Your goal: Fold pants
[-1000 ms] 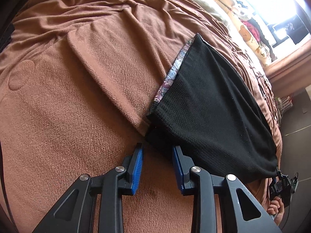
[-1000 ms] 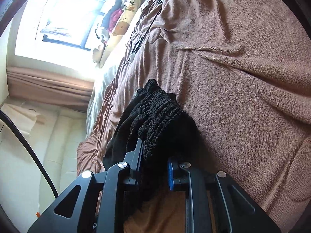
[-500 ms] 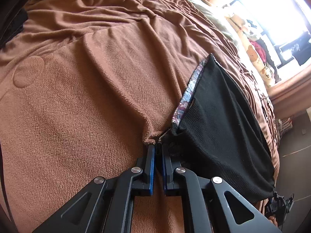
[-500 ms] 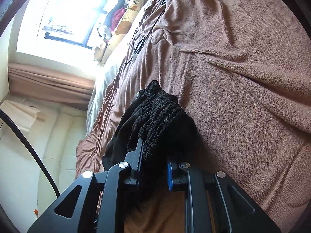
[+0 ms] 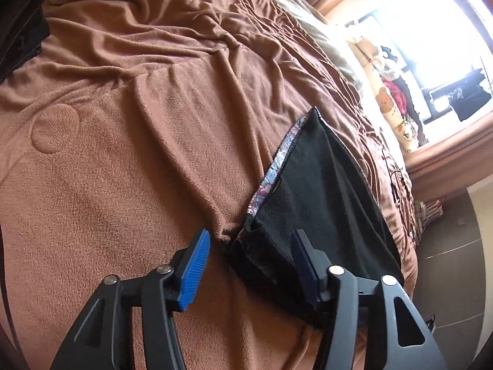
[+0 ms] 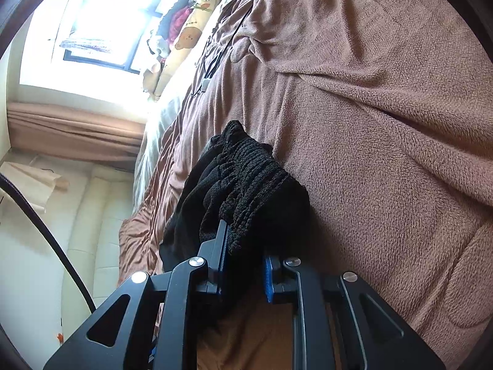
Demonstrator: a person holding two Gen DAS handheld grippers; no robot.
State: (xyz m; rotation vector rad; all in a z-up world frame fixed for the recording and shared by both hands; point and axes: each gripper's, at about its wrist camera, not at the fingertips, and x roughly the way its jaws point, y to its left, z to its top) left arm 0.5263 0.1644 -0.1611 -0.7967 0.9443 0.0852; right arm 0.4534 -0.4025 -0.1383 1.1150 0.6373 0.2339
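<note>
The bed is covered by a brown fleece blanket (image 5: 160, 129), heavily creased, with one ridge of it bunched up just beside the near corner of the pants. Far side: a bright window (image 6: 101, 15), tan curtains (image 6: 71, 123), a bear-print cushion (image 5: 389, 108) and a cream sofa (image 6: 92, 215) beyond the bed edge. A black cable (image 6: 46, 225) crosses the right wrist view at left.

The pants (image 5: 320, 203) are black knit, lying on the blanket near the bed's edge, pulled taut into a flat panel; a patterned purple-grey strip (image 5: 277, 166) runs along one edge.

Your left claw (image 5: 249, 265) is opening, its blue pads astride the near corner, neither pressing it. Your right claw (image 6: 245, 246) is clamped on a gathered, ribbed bunch of the pants (image 6: 246, 178).
</note>
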